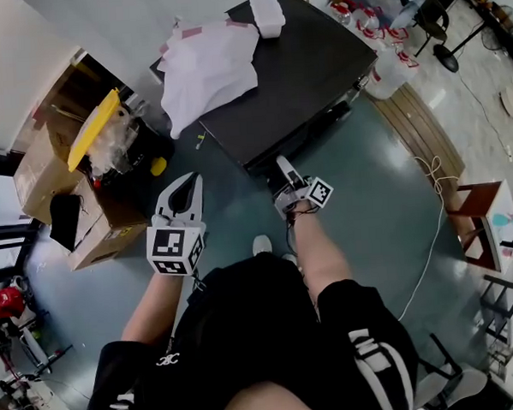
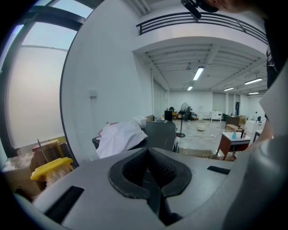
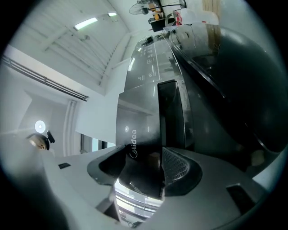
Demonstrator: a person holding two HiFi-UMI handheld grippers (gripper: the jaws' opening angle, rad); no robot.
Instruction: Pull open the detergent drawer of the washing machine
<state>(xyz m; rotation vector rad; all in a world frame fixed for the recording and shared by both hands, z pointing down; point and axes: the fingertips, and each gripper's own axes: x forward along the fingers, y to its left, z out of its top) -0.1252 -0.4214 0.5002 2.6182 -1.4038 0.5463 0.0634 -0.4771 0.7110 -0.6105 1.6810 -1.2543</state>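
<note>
The dark washing machine (image 1: 317, 59) stands in front of me, seen from above in the head view. My right gripper (image 1: 282, 174) is at its upper front edge. In the right gripper view the glossy detergent drawer front (image 3: 137, 134), printed "Midea", runs between the jaws, and my right gripper (image 3: 150, 168) is shut on it. A dark slot (image 3: 171, 112) shows beside the panel, with the control panel (image 3: 148, 63) further along. My left gripper (image 1: 181, 191) hangs in the air left of the machine, shut, with nothing between its pads (image 2: 150, 175).
A white cloth (image 1: 206, 65) and a small white box (image 1: 268, 13) lie on the machine top. Left of it are a yellow-lidded bin (image 1: 94, 131) and cardboard boxes (image 1: 104, 233). White jugs (image 1: 387, 69) stand to the right, and a small table (image 1: 484, 218) further right.
</note>
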